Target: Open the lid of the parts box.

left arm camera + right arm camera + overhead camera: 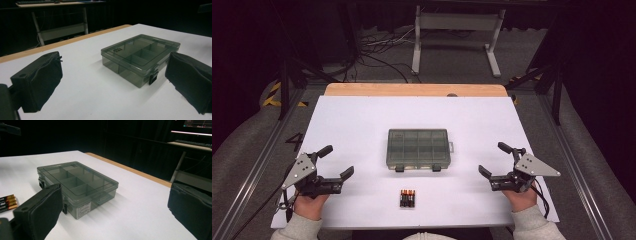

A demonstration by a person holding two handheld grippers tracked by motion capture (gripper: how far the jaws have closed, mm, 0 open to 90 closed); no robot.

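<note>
A smoky-grey clear plastic compartment box (417, 148) lies shut in the middle of the white tabletop, its two black latches facing the person. The box (140, 56) has empty compartments, as seen through its lid (75, 182). A small row of batteries (407, 198) lies in front of it near the table's front edge, and the batteries (7, 202) show at the left edge of the right gripper view. My left gripper (339, 161) rests at the front left, jaws wide open and empty. My right gripper (493, 158) rests at the front right, also open and empty.
The white board (362, 120) covers a wooden table whose bare strip (412, 89) shows at the far edge. Beyond it stand a white desk frame (452, 35) and floor cables. Dark rails run along both sides of the table.
</note>
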